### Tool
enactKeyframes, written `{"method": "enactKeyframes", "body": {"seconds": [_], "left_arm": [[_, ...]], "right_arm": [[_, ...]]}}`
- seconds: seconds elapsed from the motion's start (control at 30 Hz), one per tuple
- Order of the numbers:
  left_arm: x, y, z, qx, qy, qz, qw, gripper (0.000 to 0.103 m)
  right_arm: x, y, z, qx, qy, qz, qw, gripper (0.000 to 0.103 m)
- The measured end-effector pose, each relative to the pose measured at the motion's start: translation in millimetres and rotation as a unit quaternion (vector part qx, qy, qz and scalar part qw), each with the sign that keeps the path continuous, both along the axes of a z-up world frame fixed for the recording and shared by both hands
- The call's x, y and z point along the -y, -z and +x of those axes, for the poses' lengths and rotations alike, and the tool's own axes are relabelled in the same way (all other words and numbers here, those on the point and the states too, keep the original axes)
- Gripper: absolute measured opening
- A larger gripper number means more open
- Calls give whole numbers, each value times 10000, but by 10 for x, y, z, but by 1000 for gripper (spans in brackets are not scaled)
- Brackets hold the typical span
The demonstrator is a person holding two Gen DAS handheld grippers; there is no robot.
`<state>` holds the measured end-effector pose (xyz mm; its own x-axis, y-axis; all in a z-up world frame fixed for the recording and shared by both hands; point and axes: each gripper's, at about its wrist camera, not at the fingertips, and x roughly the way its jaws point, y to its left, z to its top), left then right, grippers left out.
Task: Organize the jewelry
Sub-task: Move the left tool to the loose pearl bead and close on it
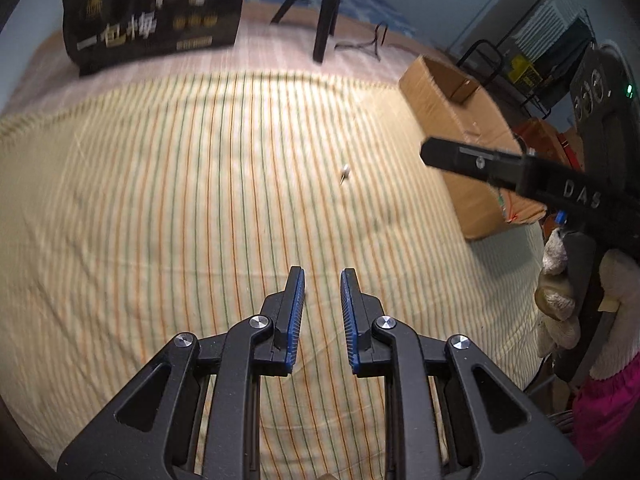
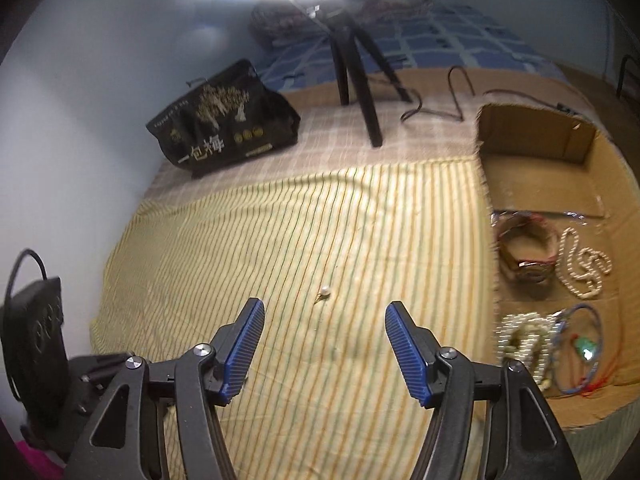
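A small pearl earring [image 2: 324, 291] lies alone on the striped cloth [image 2: 280, 240]; it also shows in the left wrist view [image 1: 345, 171]. My right gripper [image 2: 324, 312] is open and empty, hovering just short of the earring. My left gripper [image 1: 322, 276] is open by a narrow gap and empty, well short of the earring. An open cardboard box [image 2: 592, 184] at the right holds a woven bracelet [image 2: 526, 252], a pearl necklace [image 2: 580, 264], a beaded pile [image 2: 524, 344] and a blue cord bracelet [image 2: 580, 348]. The right gripper's finger [image 1: 480, 162] shows at the right of the left wrist view.
A black printed bag [image 2: 224, 128] stands at the back left by the wall. A black tripod [image 2: 360, 80] and a cable [image 2: 440, 100] stand behind the cloth. A black device [image 2: 36, 340] sits at the left edge. The box shows in the left wrist view [image 1: 452, 116].
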<state>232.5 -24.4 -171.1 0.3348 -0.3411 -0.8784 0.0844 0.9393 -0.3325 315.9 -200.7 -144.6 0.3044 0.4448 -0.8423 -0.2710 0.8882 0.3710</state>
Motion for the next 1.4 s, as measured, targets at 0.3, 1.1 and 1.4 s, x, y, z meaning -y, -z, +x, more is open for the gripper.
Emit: {"method": "enactKeyframes", "body": {"seconds": [0.3, 1.1, 1.4], "left_arm": [[-8, 254, 40, -326, -53, -86, 9994, 17], [61, 429, 225, -494, -60, 118, 9987, 17], [74, 478, 277, -540, -77, 159, 9984, 17]], "right_arm": [[-193, 358, 122, -419, 80, -21, 9991, 49], [-468, 697, 271, -473, 108, -362, 9982, 29], [-509, 747, 311, -487, 108, -420, 9979, 24]]}}
